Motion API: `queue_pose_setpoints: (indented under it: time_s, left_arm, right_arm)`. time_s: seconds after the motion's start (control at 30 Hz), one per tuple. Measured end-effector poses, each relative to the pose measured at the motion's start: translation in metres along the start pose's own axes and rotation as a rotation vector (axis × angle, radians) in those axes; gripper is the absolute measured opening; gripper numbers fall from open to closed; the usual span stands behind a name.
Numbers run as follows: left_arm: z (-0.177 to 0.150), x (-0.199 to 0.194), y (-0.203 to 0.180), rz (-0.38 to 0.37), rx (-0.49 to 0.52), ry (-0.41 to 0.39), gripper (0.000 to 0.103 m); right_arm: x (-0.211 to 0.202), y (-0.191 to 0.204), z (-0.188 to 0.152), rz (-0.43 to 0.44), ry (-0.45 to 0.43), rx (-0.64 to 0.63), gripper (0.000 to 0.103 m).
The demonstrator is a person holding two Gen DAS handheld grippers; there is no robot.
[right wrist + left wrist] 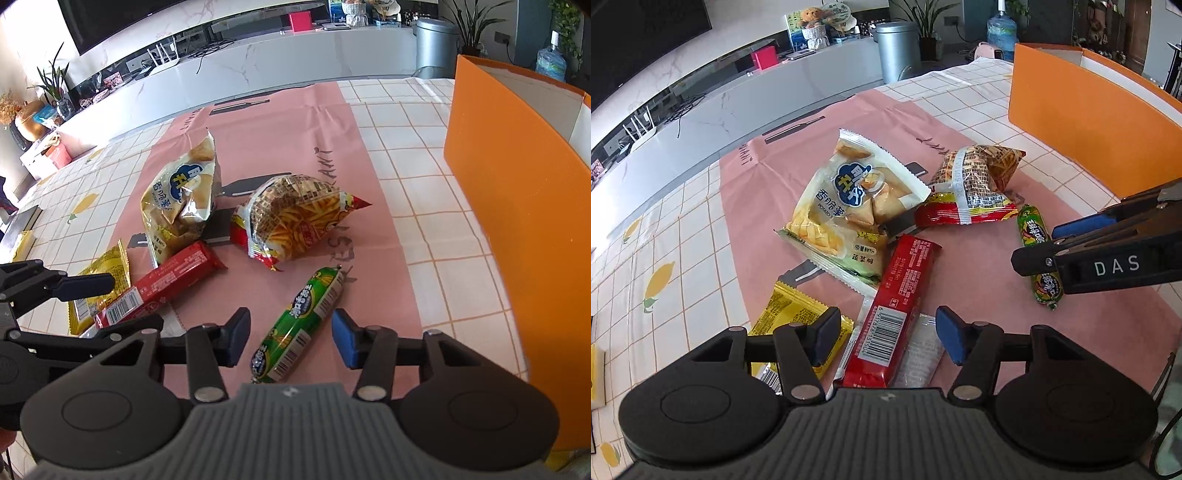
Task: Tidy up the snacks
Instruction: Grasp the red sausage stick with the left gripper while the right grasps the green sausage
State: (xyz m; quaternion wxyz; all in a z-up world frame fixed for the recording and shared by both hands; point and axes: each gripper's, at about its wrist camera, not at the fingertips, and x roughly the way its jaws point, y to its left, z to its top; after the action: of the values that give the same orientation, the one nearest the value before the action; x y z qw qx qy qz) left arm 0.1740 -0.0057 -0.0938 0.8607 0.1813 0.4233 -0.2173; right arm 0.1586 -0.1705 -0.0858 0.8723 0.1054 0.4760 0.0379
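Snacks lie on a pink mat (764, 192). My left gripper (886, 338) is open, its fingers on either side of a red bar (897, 306) that lies partly over a clear wrapper (923, 350). A yellow packet (790, 317) is to its left and a cream potato-chip bag (849, 210) is ahead. My right gripper (290, 338) is open around the near end of a green sausage (299, 321); the sausage also shows in the left wrist view (1036, 236). A fries bag (295, 221) lies beyond it. The right gripper shows in the left wrist view (1034, 245).
A tall orange box (517, 206) stands at the right on the checked tablecloth (424, 184); it also shows in the left wrist view (1082, 122). The left gripper (99, 302) reaches in at the left of the right wrist view. A low white cabinet runs behind the table.
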Motion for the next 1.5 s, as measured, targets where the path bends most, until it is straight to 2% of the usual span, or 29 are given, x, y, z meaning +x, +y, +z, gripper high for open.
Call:
queue_pose_setpoints:
  time_s: [0.27,0.37,0.53,0.7,0.87,1.03,1.23,1.5]
  left_arm:
    - [0.012,0.018,-0.01,0.018,0.039,0.041,0.063]
    - [0.017,0.021,-0.013,0.017,0.034,0.058,0.057]
    - [0.024,0.023,-0.013,0.027,-0.003,0.112,0.037]
    - [0.029,0.024,-0.02,0.037,-0.021,0.178,0.029]
    - [0.027,0.02,-0.03,0.077,-0.053,0.202,0.028]
    - [0.025,0.003,-0.034,0.057,-0.17,0.201,0.027]
    - [0.021,-0.033,-0.048,0.065,-0.224,0.152,0.027]
    - [0.02,-0.078,-0.076,0.06,-0.245,0.104,0.027]
  right_arm:
    - [0.01,-0.01,0.002,0.041,0.003,0.011,0.038]
    - [0.011,-0.013,0.004,0.047,0.004,0.002,0.037]
    - [0.009,-0.018,0.001,0.073,0.0,-0.012,0.026]
    - [0.008,-0.023,0.002,0.092,0.018,-0.006,0.022]
    - [0.004,-0.028,-0.003,0.104,0.027,-0.003,0.022]
    - [-0.009,-0.033,-0.008,0.127,0.043,-0.016,0.021]
    - [-0.036,-0.038,-0.011,0.159,0.021,-0.025,0.021]
    - [-0.081,-0.046,-0.022,0.201,-0.009,-0.024,0.021]
